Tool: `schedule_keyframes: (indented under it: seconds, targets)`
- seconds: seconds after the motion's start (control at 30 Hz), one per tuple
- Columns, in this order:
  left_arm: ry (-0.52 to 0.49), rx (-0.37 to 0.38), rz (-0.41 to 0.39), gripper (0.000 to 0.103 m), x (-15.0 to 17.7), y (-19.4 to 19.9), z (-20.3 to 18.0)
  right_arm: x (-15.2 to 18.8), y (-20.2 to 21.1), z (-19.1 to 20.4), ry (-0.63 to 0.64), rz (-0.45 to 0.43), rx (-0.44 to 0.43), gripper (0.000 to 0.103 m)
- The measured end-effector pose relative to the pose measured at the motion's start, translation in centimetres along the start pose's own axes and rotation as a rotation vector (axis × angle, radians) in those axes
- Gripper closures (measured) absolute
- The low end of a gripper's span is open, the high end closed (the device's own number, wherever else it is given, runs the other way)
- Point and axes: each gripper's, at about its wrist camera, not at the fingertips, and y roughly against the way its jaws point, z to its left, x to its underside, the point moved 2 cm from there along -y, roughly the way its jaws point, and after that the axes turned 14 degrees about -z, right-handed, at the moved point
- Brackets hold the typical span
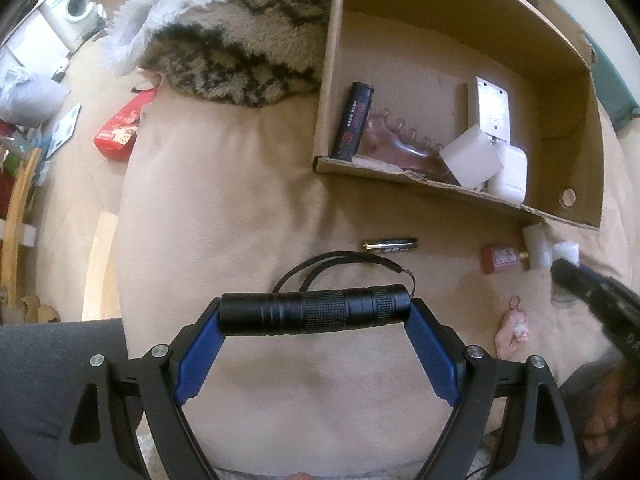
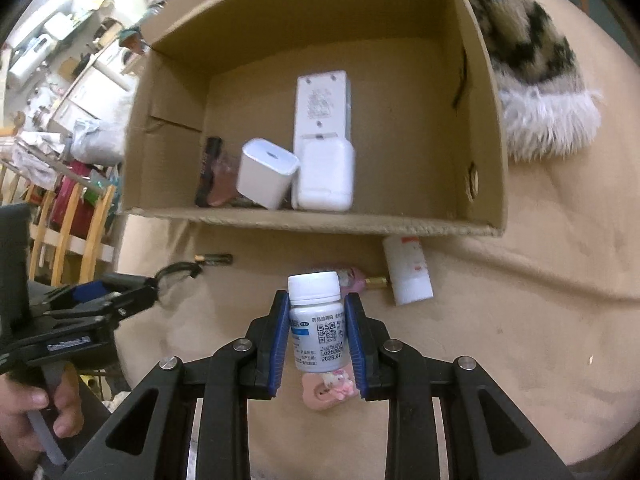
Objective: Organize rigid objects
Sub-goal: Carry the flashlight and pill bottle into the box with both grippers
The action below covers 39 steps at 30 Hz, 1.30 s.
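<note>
My left gripper [image 1: 316,312] is shut on a black flashlight [image 1: 316,311], held crosswise by its two ends above the beige cushion, its cord hanging behind. My right gripper [image 2: 316,312] is shut on a white pill bottle [image 2: 316,320] with a white cap, held upright just short of the cardboard box [image 2: 304,222]. The box [image 1: 420,182] holds a white remote [image 2: 320,108], a white charger cube [image 2: 266,172], a white case [image 2: 324,176], a black battery [image 1: 356,122] and a pink hair claw [image 1: 400,146]. The right gripper shows blurred in the left view [image 1: 568,276].
On the cushion before the box lie an AA battery [image 1: 390,245], a small pink bottle with a gold cap [image 1: 502,258], a white tube [image 2: 408,270] and a pink charm [image 2: 326,390]. A furry blanket [image 1: 240,48] lies beside the box. The cushion's edge drops to a cluttered floor at left.
</note>
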Motion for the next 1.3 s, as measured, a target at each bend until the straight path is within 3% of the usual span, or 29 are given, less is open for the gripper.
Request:
schedule_keyframes:
  seconds: [0.1,0.37,0.6,0.73,0.87,0.97,1.17,1.3]
  targets:
    - [-0.008,0.002,-0.038,0.017,-0.3,1.3,-0.2,-0.8,1.4,0.3,0.007,-0.062,-0.030,0.074]
    - [-0.008,0.125,-0.192,0.017,-3.6,8.0,-1.8,-3.6,5.8,1.6,0.029,-0.256,-0.080,0.074]
    - [-0.014,0.242,-0.267,0.017,-10.5,12.5,-4.8,-7.9,7.5,1.8,0.002,-0.318,-0.108,0.074]
    - [0.009,0.283,-0.285,0.017,-14.5,12.7,-6.4,-10.7,7.2,1.7,0.001,-0.343,-0.097,0.074]
    - [0.009,0.268,-0.305,0.017,-17.3,11.5,-7.4,-12.6,6.4,1.1,-0.011,-0.359,-0.089,0.074]
    - [-0.015,0.206,-0.307,0.017,-17.8,9.1,-7.8,-13.1,5.0,0.5,-0.017,-0.351,-0.078,0.074]
    - [-0.058,0.100,-0.252,0.017,-15.4,2.0,-7.1,-11.3,0.4,-1.8,-0.058,-0.235,-0.026,0.074]
    - [-0.051,0.094,-0.185,0.017,-14.2,-0.8,-6.8,-10.4,-1.9,-2.6,-0.082,-0.160,0.005,0.074]
